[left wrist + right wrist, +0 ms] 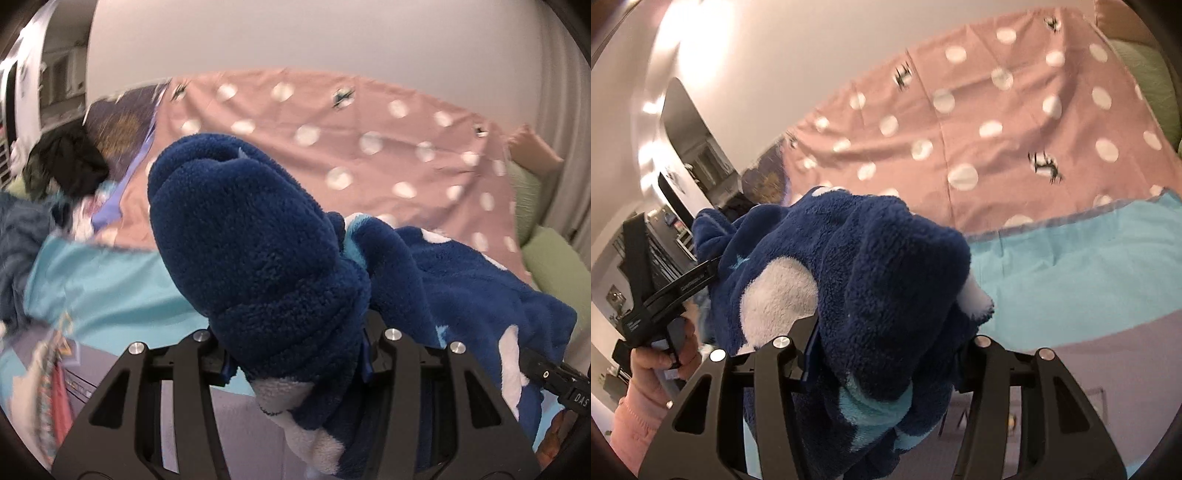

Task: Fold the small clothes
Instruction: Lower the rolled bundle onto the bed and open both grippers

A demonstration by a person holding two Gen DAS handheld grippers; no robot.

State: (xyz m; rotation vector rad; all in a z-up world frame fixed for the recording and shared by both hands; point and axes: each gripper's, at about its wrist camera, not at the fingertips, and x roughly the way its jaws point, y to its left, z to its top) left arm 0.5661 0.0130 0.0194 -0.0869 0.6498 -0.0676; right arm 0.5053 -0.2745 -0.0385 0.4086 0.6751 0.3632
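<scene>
Fluffy blue fleece garment (258,236) hangs bunched above the bed (110,280); the left gripper (295,354) and right gripper (886,354) each clench it.

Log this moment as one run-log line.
stage: lifting garment | left gripper: shut on blue fleece garment | right gripper: shut on same garment | below: pink dotted sheet | fold: not yet done

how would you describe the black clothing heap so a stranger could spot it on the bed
Start at the pink polka-dot sheet spread over the bed, then follow it to its left edge in the left wrist view. The black clothing heap lies there by a dark patterned cushion, the only plain black, crumpled thing among the light fabrics.
</scene>
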